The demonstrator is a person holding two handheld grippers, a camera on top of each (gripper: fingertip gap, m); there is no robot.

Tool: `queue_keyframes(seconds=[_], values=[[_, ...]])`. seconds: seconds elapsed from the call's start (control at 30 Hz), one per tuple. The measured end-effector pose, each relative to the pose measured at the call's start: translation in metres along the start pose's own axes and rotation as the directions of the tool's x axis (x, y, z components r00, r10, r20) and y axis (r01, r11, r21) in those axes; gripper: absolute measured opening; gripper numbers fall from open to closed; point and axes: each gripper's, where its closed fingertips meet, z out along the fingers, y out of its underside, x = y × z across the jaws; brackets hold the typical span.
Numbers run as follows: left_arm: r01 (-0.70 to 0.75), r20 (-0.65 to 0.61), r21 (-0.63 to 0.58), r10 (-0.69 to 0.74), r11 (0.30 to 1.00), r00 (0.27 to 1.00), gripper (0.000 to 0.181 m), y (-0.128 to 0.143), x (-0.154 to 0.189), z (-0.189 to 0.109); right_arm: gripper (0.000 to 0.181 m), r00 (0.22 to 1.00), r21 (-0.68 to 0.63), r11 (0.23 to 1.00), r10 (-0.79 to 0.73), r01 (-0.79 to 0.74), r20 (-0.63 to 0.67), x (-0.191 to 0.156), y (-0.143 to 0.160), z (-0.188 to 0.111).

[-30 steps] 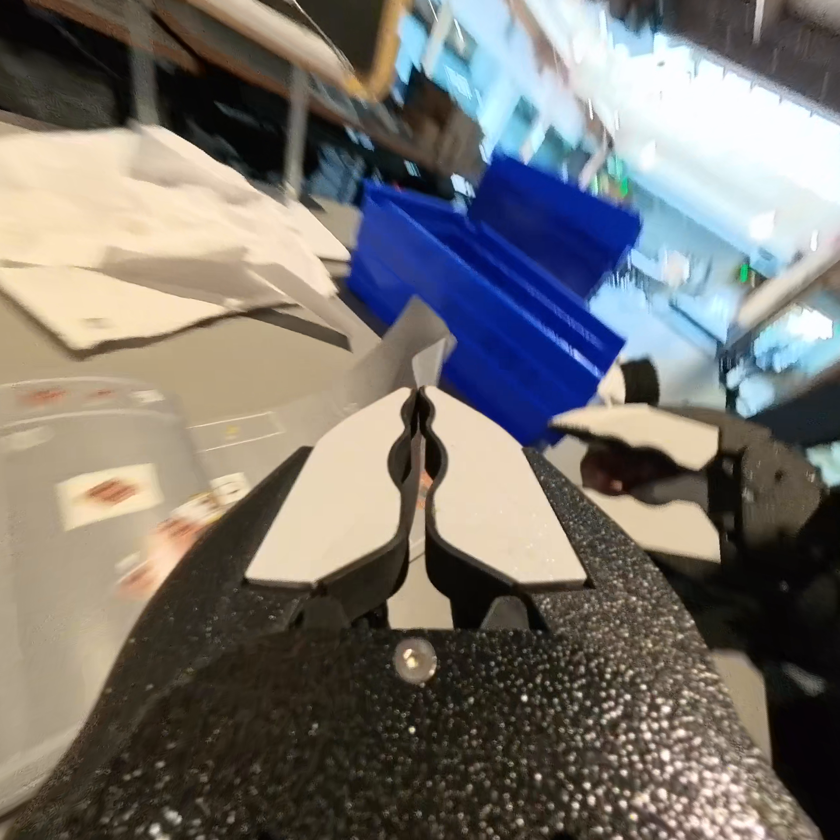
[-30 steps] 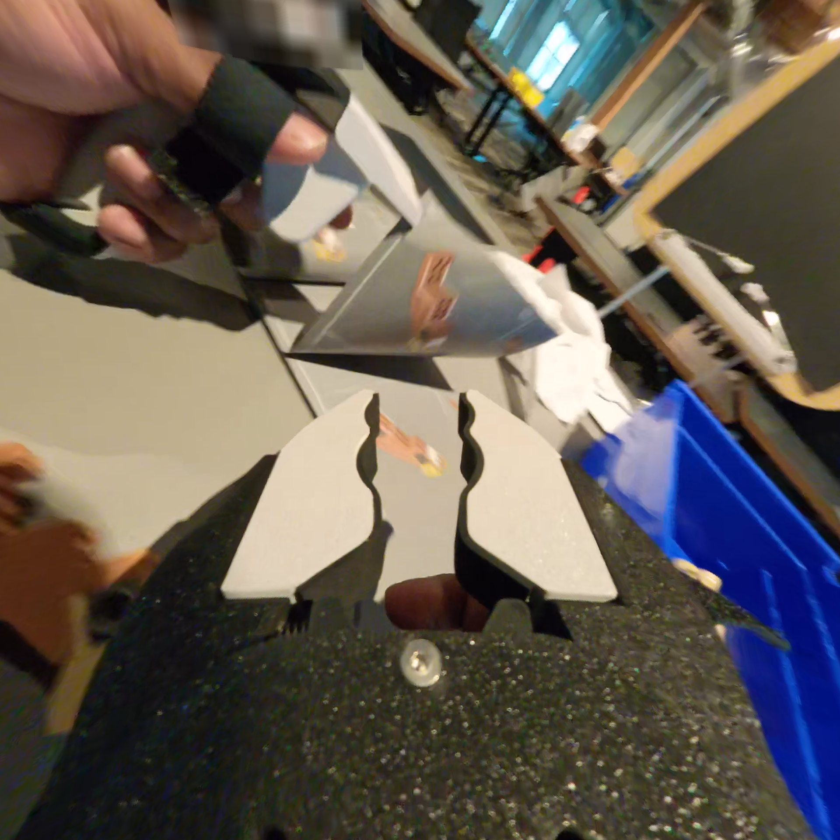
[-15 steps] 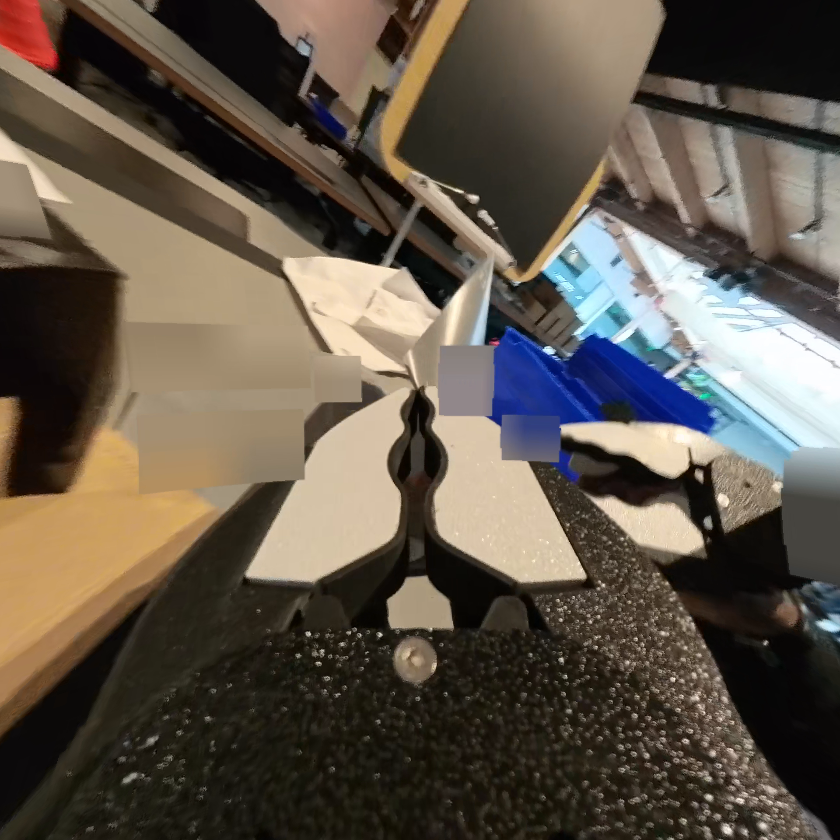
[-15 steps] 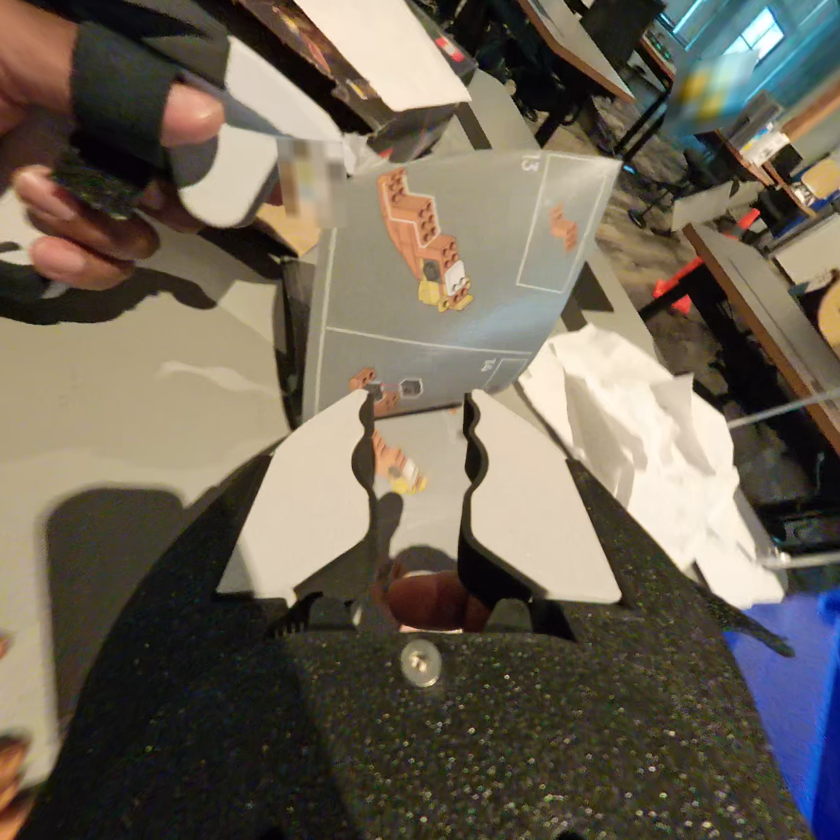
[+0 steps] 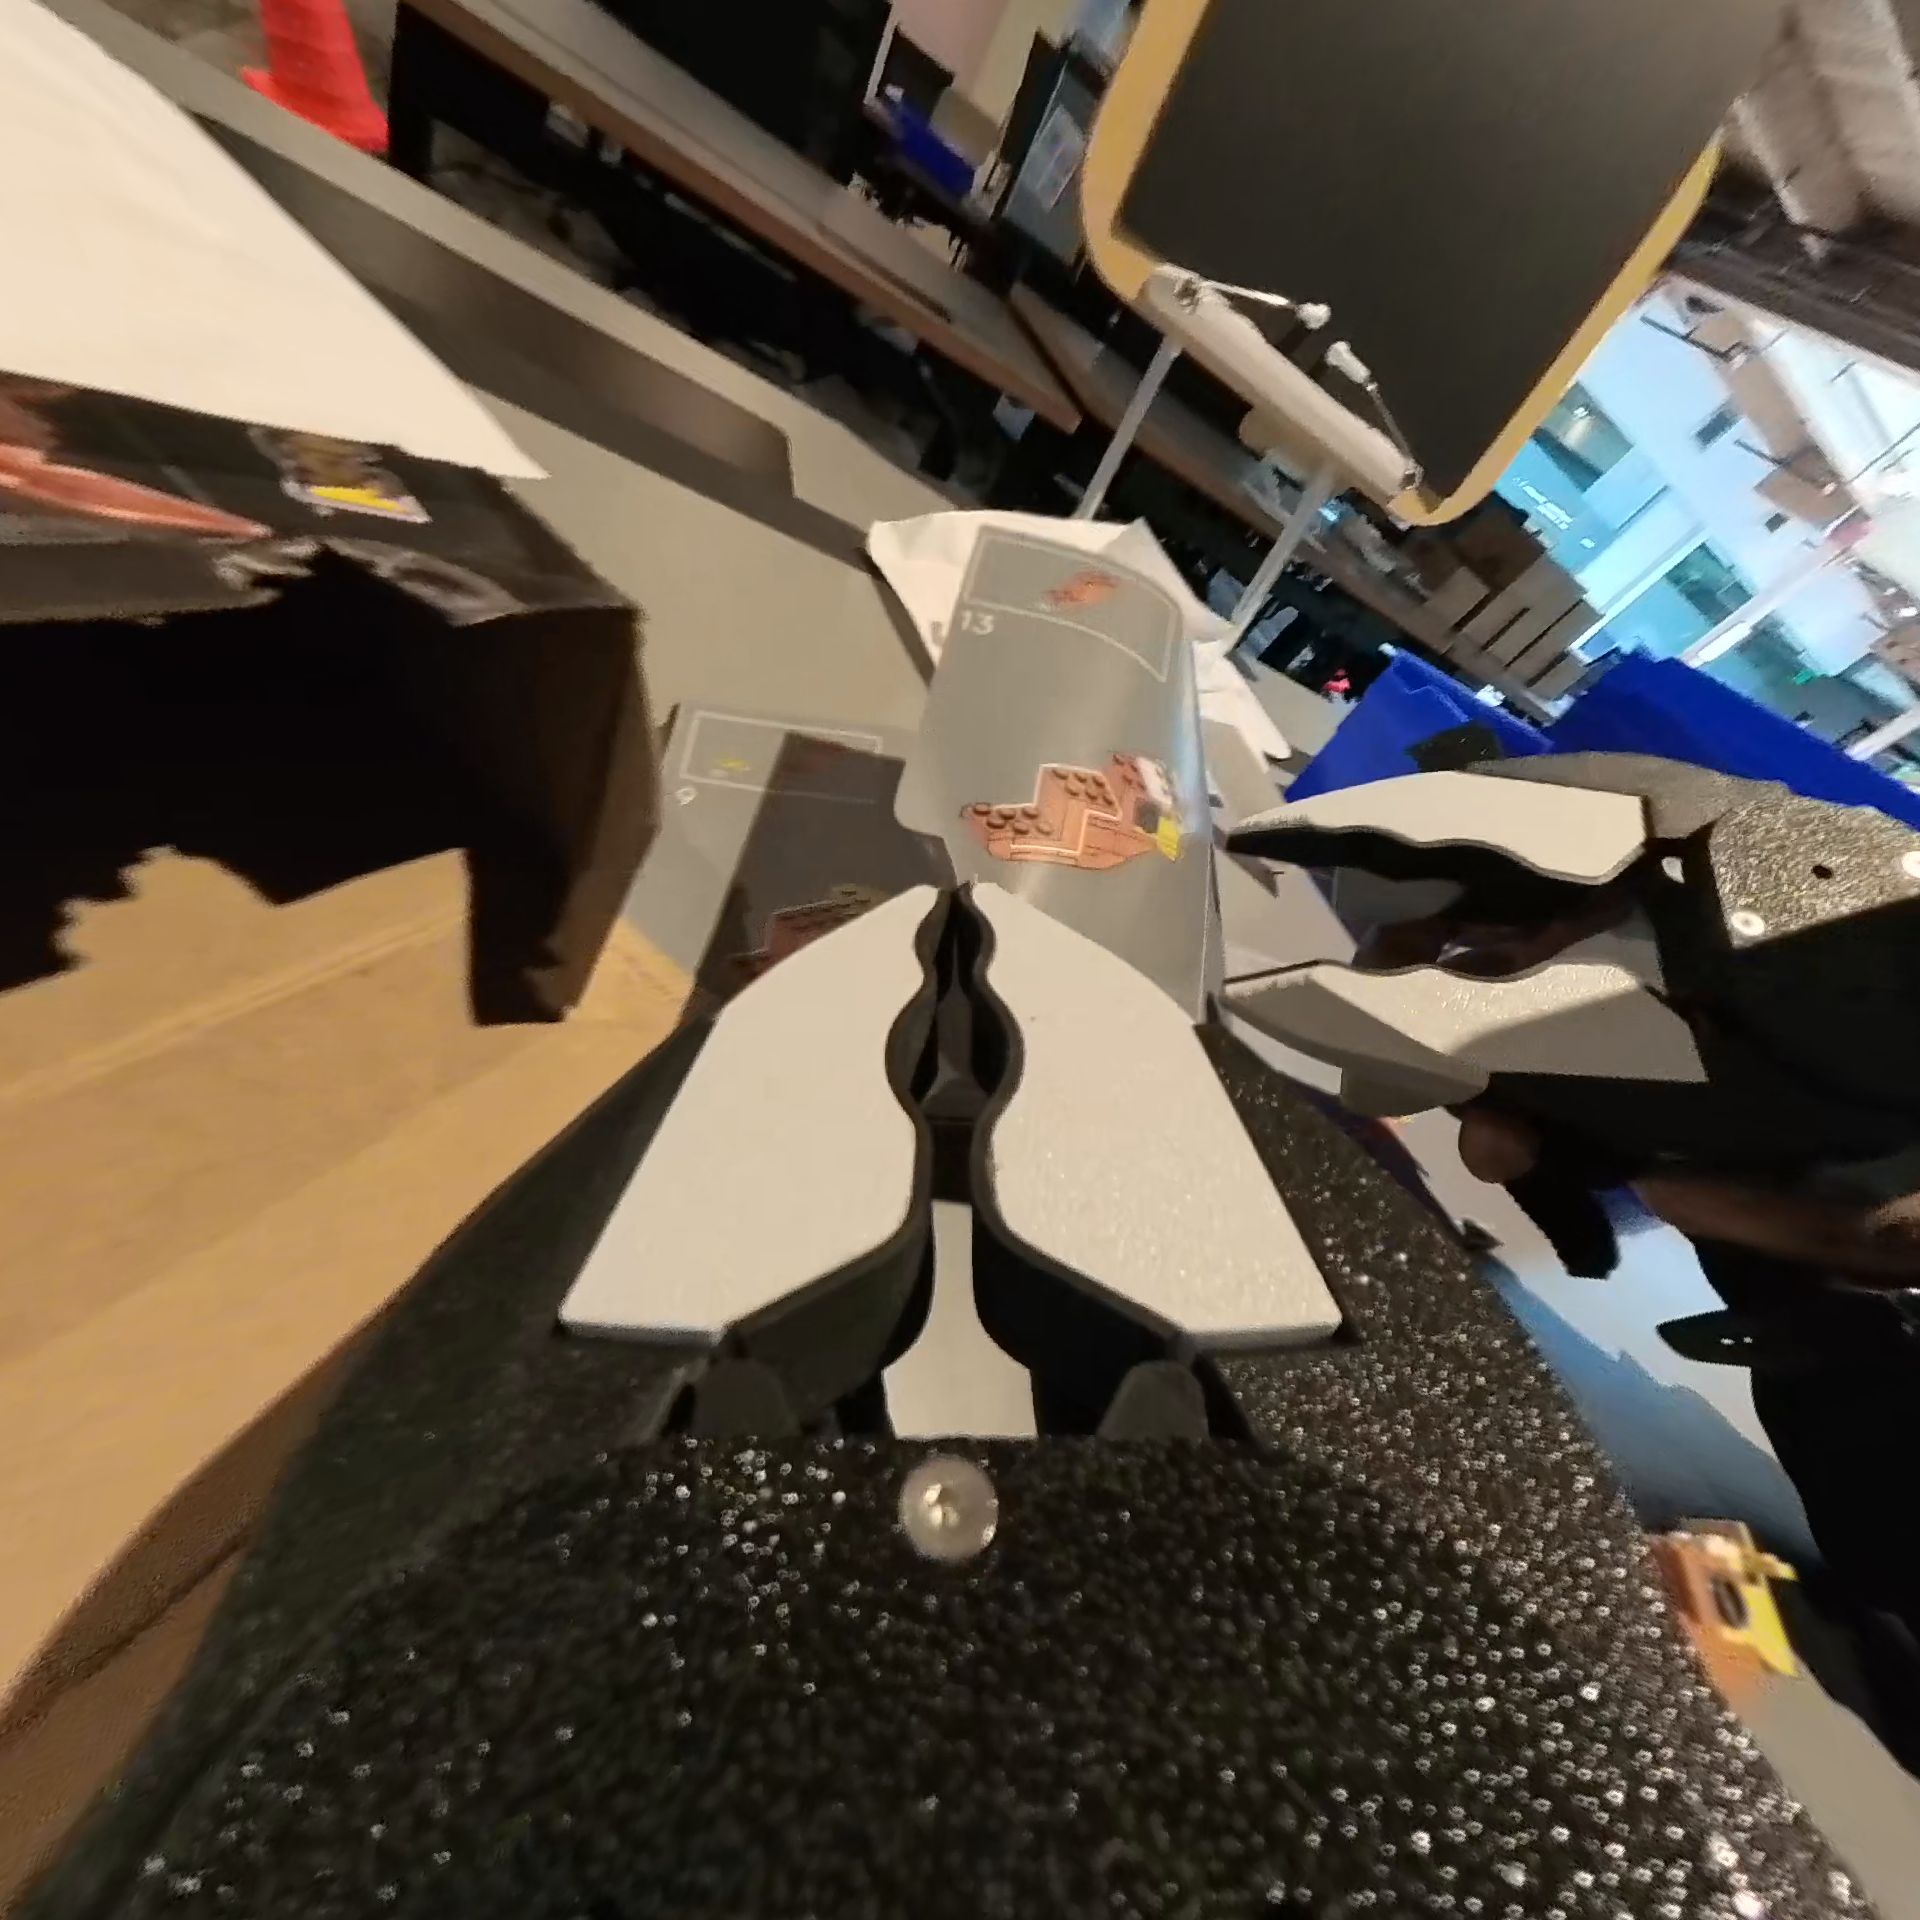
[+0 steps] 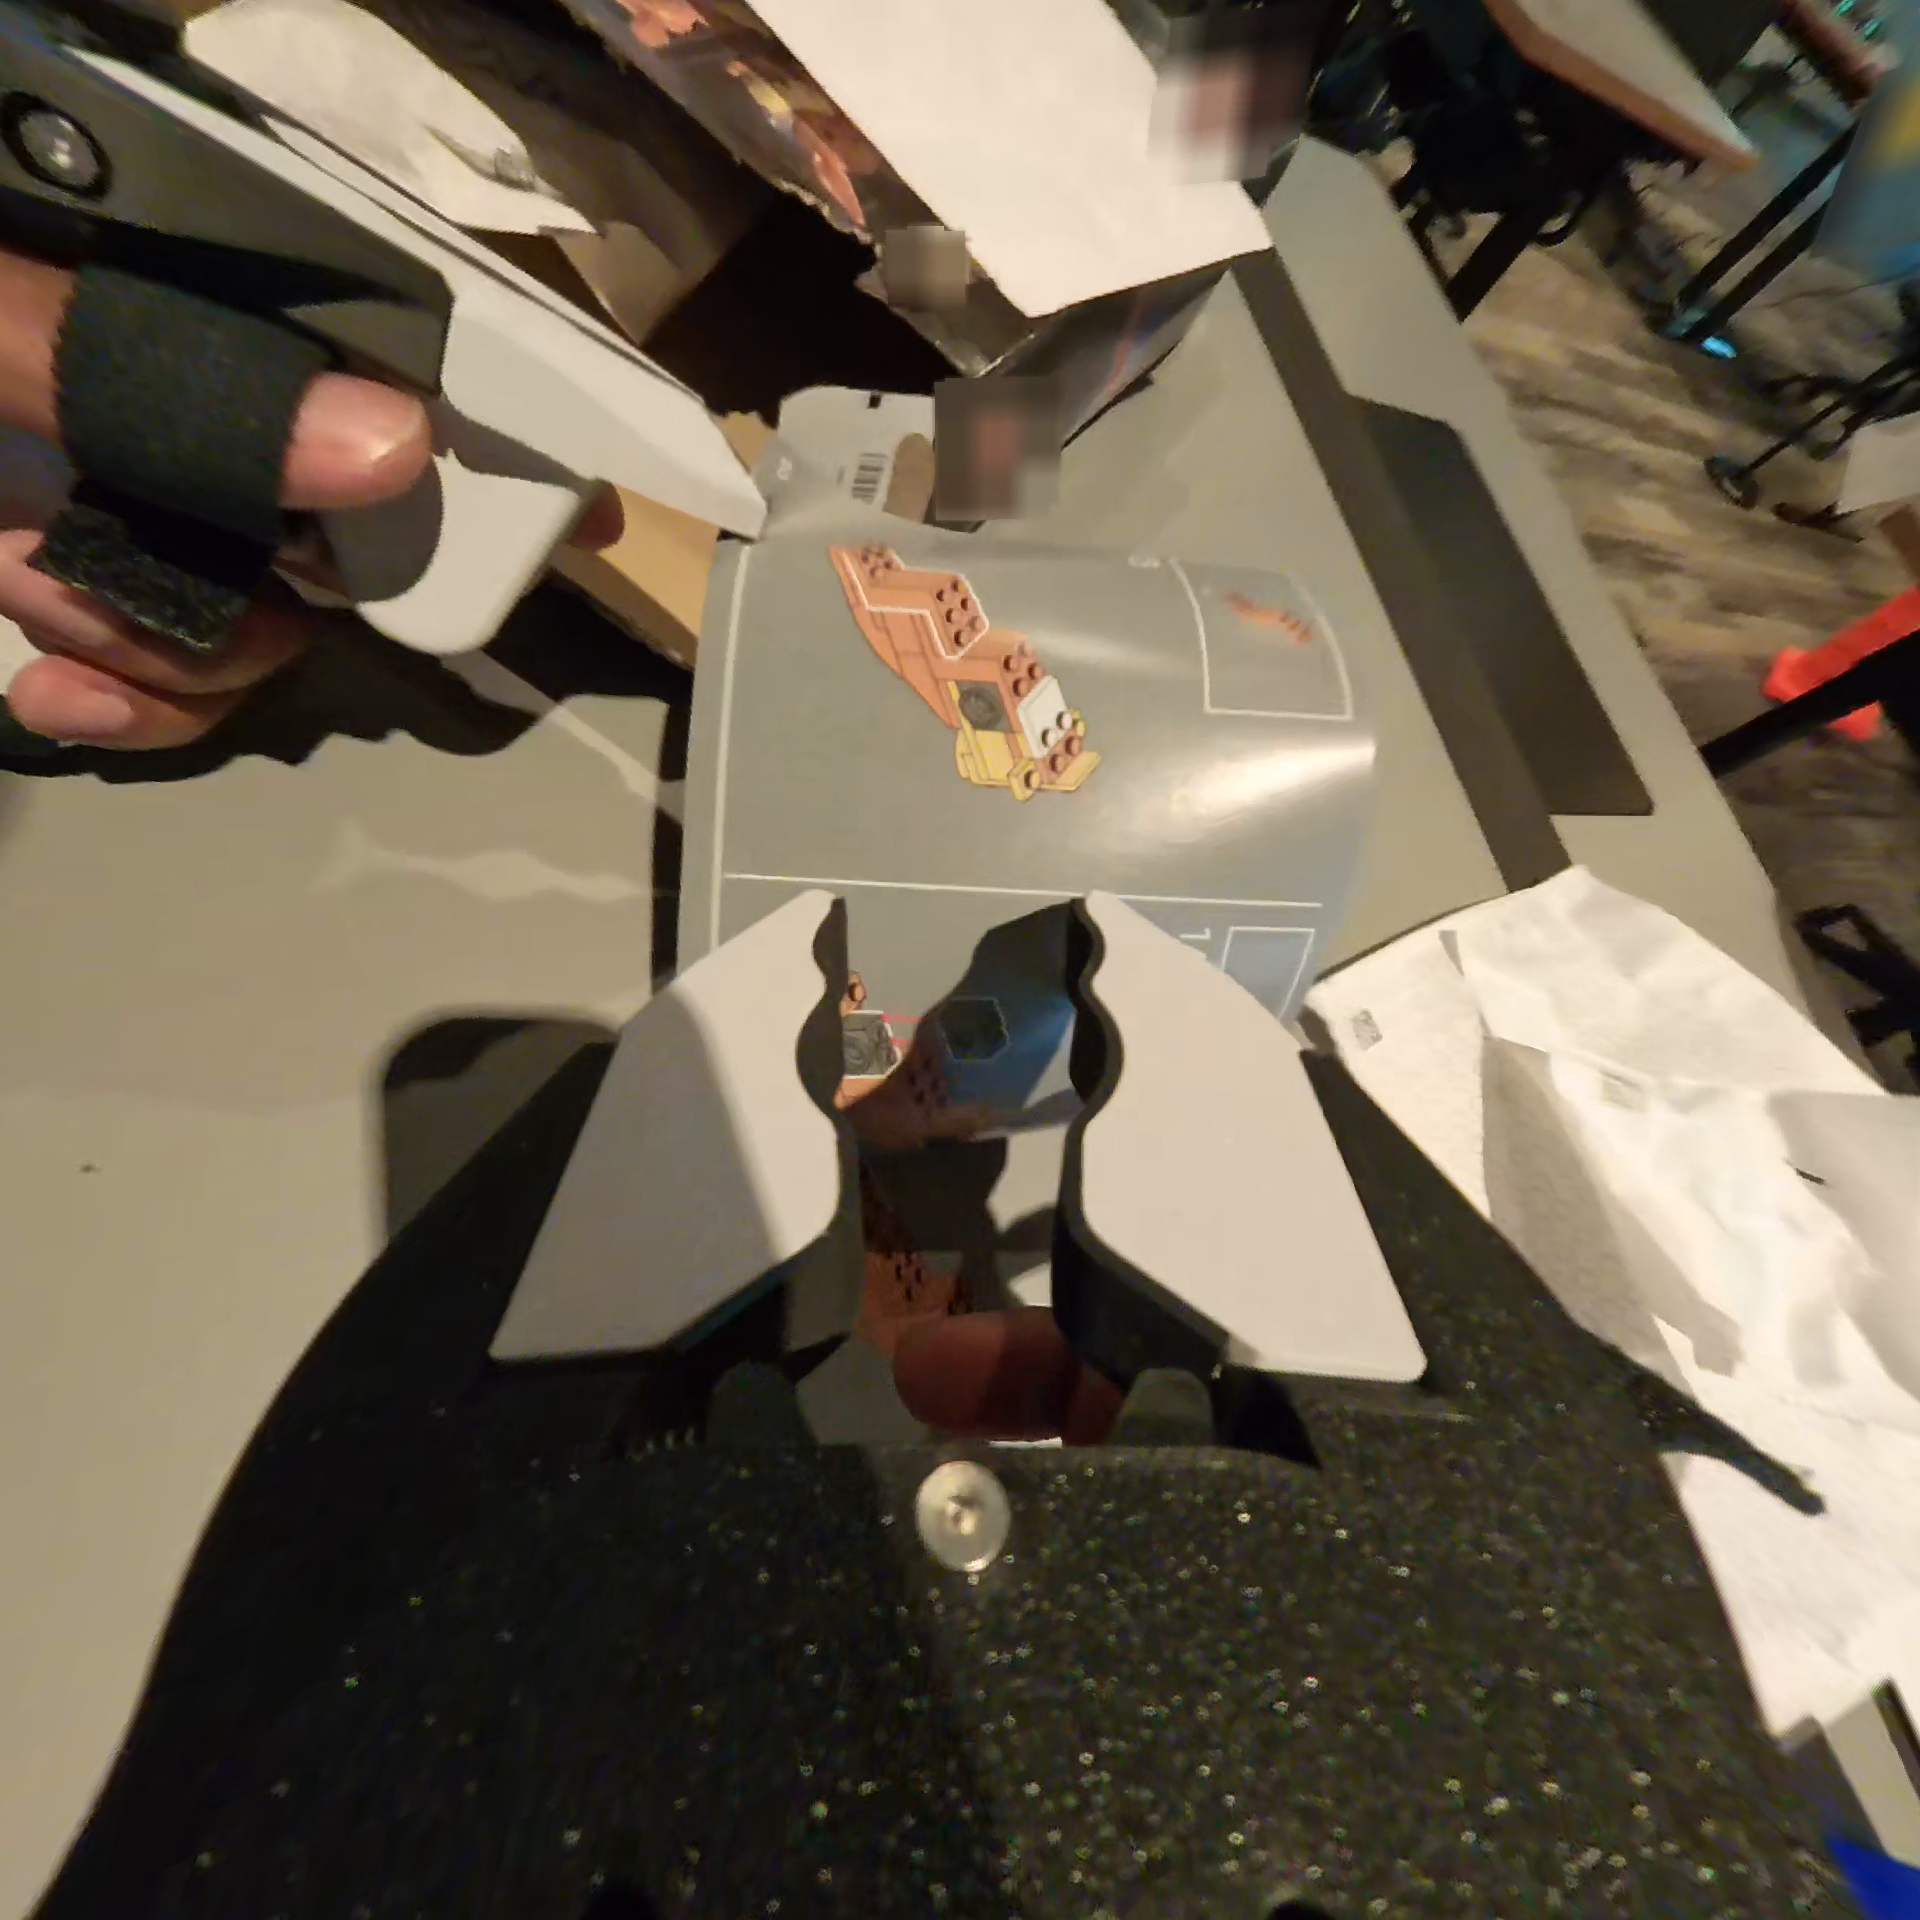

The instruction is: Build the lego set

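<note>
The instruction booklet (image 6: 987,790) lies open on the grey table (image 6: 260,935), its grey pages printed with pictures of an orange-brown brick model. My left gripper (image 5: 961,894) is shut on the edge of one page (image 5: 1070,748) and holds it up, curled. In the right wrist view it (image 6: 753,509) pinches the page's far left corner. My right gripper (image 6: 956,914) is open over the booklet's near part; the printed page shows between its jaws. In the left wrist view it (image 5: 1231,920) hovers just right of the lifted page. A small orange and yellow brick piece (image 5: 1714,1621) shows blurred at lower right.
The opened dark set box (image 6: 1039,156) lies behind the booklet, also in the left wrist view (image 5: 312,644). Crumpled white paper (image 6: 1610,1143) lies to the right. Blue bins (image 5: 1455,748) stand beyond it. The table's far edge (image 6: 1455,416) runs behind the booklet.
My left gripper has swung round with the page still pinched, and the page now faces up over the booklet. My right gripper has come closer over the booklet and its jaws stand wider.
</note>
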Motion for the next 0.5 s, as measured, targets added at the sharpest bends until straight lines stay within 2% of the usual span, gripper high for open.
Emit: queue_keyframes(seconds=[0.5], values=[[-0.023, -0.028, -0.088, 0.020, 0.996, 0.999, 0.005, 0.008, -0.011, -0.004, 0.040, 0.999, -0.080, 0.996, -0.044, 0.046, 0.019, -0.010, 0.004, 0.028]])
